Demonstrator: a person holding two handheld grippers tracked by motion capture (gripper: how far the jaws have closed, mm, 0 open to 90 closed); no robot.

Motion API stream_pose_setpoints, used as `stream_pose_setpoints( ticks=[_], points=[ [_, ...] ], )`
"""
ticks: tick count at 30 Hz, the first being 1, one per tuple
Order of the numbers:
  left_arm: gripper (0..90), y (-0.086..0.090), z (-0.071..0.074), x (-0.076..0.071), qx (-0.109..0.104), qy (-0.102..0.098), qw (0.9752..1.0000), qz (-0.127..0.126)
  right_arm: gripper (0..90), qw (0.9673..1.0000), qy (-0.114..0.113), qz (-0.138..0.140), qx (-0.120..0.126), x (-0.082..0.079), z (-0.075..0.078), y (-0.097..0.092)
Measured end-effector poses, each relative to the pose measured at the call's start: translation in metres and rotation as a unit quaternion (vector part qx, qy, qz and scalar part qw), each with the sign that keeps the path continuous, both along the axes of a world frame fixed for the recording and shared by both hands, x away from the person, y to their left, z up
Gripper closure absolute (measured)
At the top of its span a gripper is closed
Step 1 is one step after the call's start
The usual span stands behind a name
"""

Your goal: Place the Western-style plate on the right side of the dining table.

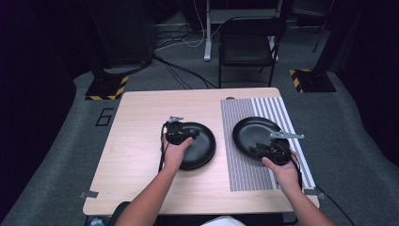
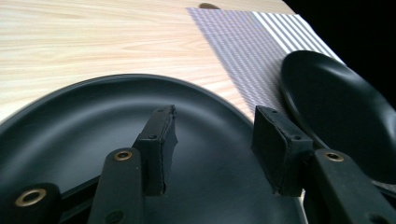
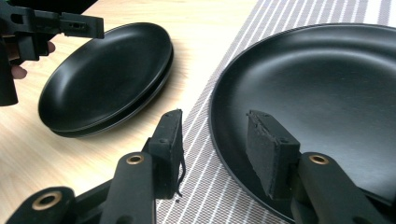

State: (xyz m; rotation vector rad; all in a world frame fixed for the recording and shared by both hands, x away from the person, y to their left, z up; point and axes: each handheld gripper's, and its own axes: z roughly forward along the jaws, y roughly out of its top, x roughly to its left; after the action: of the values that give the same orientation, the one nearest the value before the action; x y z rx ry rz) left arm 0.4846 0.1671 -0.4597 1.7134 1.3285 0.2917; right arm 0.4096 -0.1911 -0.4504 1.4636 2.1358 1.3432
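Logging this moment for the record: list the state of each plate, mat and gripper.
Stacked plates: on bare wood, empty.
Single plate: on the mat, empty.
Striped mat: flat on the table.
Left gripper: open over the stack.
Right gripper: open, jaws straddling the single plate's rim.

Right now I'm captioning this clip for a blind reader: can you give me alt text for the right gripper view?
Open tongs straddle the near rim of a black plate on a striped mat, one jaw outside the rim and one over the plate. To the left, a stack of black plates sits on the wooden table, with the other tongs at its far edge.
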Motion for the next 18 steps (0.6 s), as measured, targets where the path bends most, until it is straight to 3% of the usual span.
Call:
stream_pose_setpoints(
  ticks=[11,14,18],
  points=[
    [49.2,0.043,-0.006,-0.011,0.013,-0.001,0.9991,0.039,54.6,0.9984,-0.015,0.054,-0.008,-0.004,-0.001,0.031],
    [49.0,0.054,-0.010,-0.015,0.021,0.001,0.9987,0.045,54.2,0.9965,-0.016,0.077,-0.026,-0.003,-0.010,0.041],
    [48.8,0.068,-0.013,-0.019,0.030,0.002,0.9979,0.057,54.2,0.9952,-0.009,0.094,-0.028,-0.002,-0.018,0.049]
  ],
)
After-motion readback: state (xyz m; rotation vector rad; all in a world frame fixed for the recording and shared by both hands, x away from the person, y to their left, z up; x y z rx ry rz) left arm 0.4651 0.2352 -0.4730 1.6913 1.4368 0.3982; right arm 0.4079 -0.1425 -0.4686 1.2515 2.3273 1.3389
